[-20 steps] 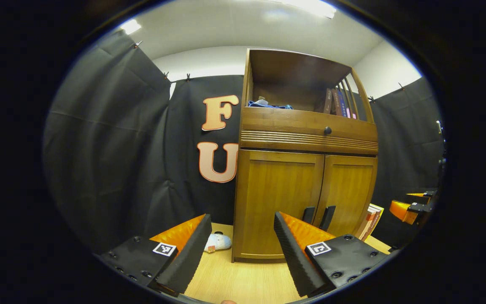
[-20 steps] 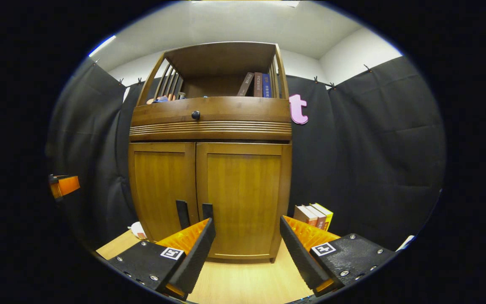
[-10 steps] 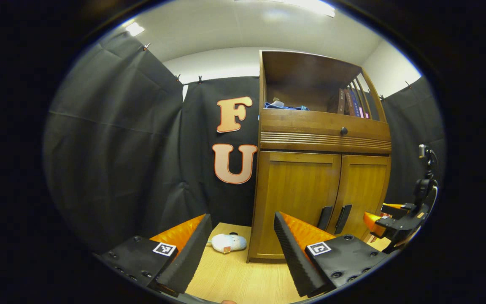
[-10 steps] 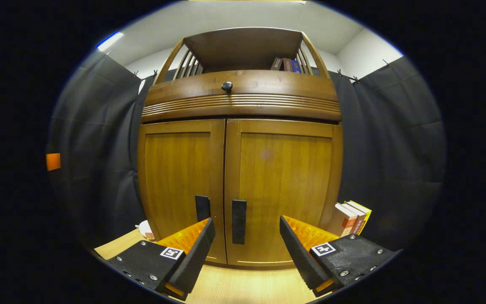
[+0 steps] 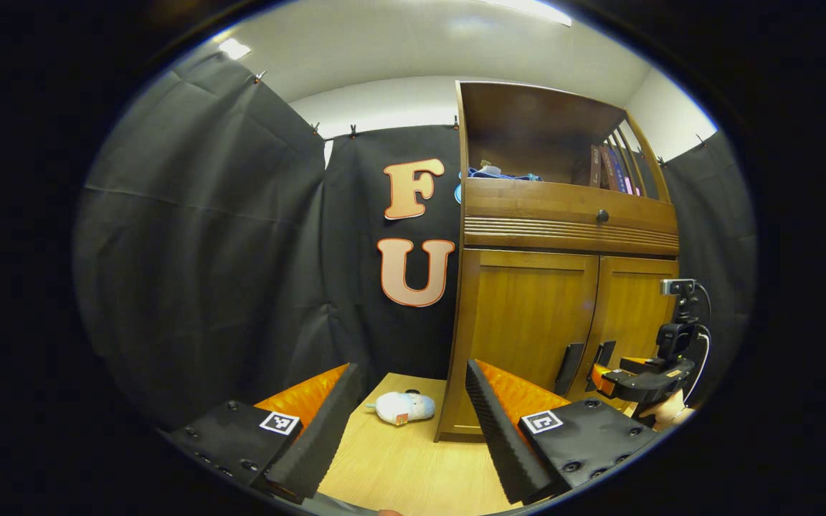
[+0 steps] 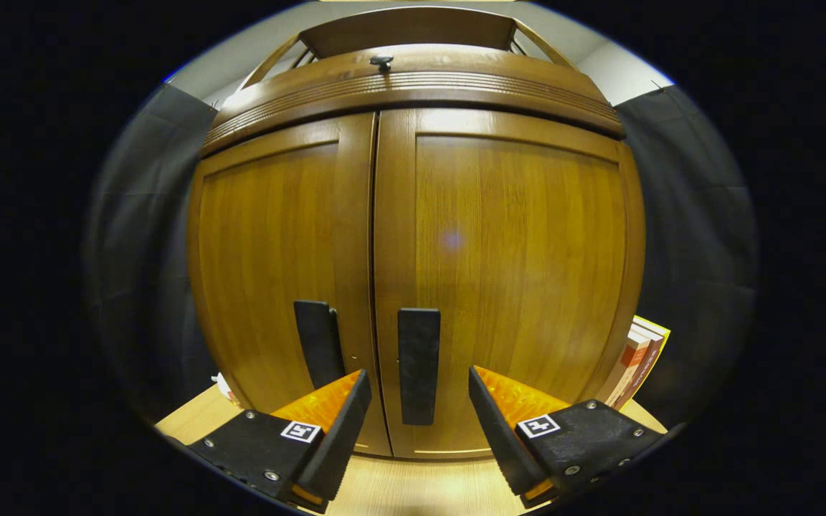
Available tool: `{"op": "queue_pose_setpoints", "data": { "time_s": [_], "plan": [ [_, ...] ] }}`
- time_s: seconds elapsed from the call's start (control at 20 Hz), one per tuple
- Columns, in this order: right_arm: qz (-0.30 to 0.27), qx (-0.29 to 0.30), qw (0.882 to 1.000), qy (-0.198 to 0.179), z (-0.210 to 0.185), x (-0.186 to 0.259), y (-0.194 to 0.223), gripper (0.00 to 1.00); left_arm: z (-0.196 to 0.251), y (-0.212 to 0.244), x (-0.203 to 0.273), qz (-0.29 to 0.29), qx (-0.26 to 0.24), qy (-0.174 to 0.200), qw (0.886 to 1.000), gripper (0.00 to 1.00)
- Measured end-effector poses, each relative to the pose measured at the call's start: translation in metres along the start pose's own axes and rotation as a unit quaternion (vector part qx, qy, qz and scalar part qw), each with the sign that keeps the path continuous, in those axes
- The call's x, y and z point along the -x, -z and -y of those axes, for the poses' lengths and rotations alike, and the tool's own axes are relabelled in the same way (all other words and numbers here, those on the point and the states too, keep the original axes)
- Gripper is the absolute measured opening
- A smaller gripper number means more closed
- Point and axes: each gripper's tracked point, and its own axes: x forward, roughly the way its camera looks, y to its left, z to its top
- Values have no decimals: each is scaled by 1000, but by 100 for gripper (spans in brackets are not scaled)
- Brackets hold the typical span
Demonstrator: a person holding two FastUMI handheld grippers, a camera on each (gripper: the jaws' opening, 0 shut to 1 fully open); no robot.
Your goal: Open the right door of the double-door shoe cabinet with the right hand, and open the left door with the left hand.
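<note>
A brown wooden shoe cabinet (image 6: 413, 215) stands close in front in the right gripper view, both doors closed. Its right door (image 6: 520, 272) bears a dark upright handle (image 6: 418, 365), and the left door (image 6: 277, 265) has a matching handle (image 6: 316, 342). My right gripper (image 6: 416, 416) is open, its fingers on either side of the right handle and just short of it. In the left gripper view the cabinet (image 5: 563, 301) stands to the right, and my left gripper (image 5: 407, 408) is open and holds nothing. The right gripper (image 5: 632, 383) shows there near the handles (image 5: 585, 365).
A small white plush toy (image 5: 402, 407) lies on the light wooden floor (image 5: 399, 466) left of the cabinet. Books (image 6: 639, 362) lean at the cabinet's right side. More books and a blue item sit on the top shelf (image 5: 549, 154). Black cloth walls surround the booth.
My right gripper has moved much closer to the cabinet and now straddles the right handle. The left gripper's view has swung left, so the cabinet sits farther right in it.
</note>
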Motion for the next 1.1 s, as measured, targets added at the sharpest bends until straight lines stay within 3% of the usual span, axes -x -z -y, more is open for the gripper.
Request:
{"op": "queue_pose_setpoints", "data": {
  "time_s": [0.45, 0.55, 0.8, 1.1],
  "plan": [
    [-13, -23, 1000, 1, 2, -36, 9, 55, -10, 4, 1, -7, -1, -17, 1000, 94],
    [-9, -32, 999, -6, 1, -36, 9, 36, -11, 4, 3, -6, 0, -18, 1000, 94],
    [-8, -21, 1000, 2, 5, -27, 12, 31, -12, 4, 6, -2, 2, -22, 1000, 96],
    [-7, -7, 1000, 20, 17, 35, 19, 28, -30, 9, 14, -4, 14, -41, 999, 94]
  ]
}}
